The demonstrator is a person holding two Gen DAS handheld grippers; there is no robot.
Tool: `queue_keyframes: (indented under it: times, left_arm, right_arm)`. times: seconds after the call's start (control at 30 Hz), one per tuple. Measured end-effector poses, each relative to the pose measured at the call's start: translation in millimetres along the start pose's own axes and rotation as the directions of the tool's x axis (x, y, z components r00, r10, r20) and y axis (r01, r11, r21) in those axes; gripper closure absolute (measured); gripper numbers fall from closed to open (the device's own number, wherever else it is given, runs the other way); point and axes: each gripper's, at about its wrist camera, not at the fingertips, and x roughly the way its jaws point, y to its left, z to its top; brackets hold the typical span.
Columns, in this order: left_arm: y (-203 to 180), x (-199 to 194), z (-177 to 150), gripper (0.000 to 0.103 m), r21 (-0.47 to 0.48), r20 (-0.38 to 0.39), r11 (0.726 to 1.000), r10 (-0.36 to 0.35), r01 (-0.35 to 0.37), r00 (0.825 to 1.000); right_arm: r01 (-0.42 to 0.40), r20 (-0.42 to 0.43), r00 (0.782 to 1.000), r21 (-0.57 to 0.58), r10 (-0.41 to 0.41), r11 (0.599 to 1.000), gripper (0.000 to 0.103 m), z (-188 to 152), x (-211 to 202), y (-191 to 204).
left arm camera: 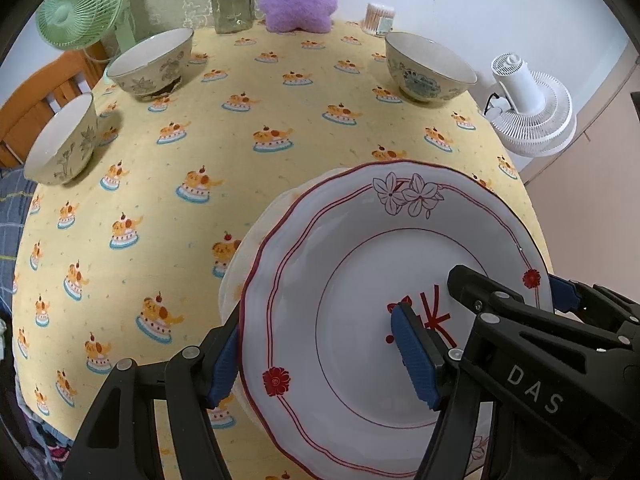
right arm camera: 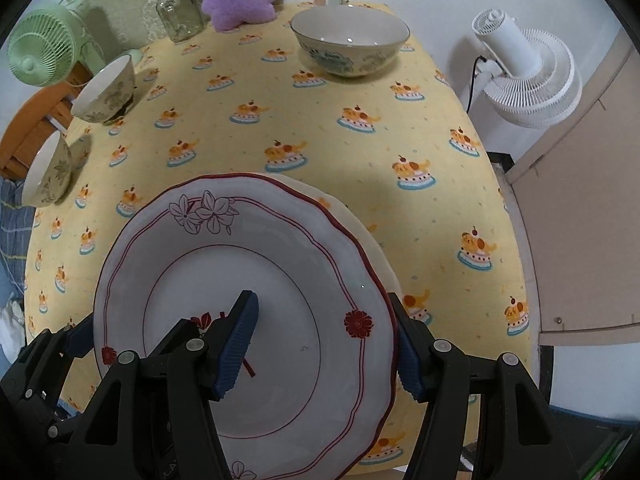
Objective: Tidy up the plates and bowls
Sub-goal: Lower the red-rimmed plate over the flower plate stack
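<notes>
Both tools, left tool (left arm camera: 324, 354) and right tool (right arm camera: 326, 350), grasp opposite rims of the red-trimmed plate (left arm camera: 360, 280).

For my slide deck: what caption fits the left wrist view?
Both grippers hold a red-trimmed plate by opposite rims above another plate, bowls beyond.
</notes>
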Motion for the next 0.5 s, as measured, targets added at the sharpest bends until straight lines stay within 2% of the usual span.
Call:
queue_keyframes:
  times: [0.33, 0.5]
  left_arm:
    - [-15.9, 11.2, 9.3, 0.031, 0.049, -0.023, 0.998, 0.033, -0.031, 0.999]
    - [-20.2, 15.2, 8.9, 0.031, 0.056, -0.038, 0.998, 0.04, -0.038, 0.998]
  right_arm:
    - [-0.001, -0.022, 1.0, 0.034, 0.002, 0.999, 0.038, 6.9, 9.4, -15.9]
    - [-0.002, -0.041, 0.999, 0.057, 0.004, 0.998, 0.046, 4.1, 14.9, -24.9]
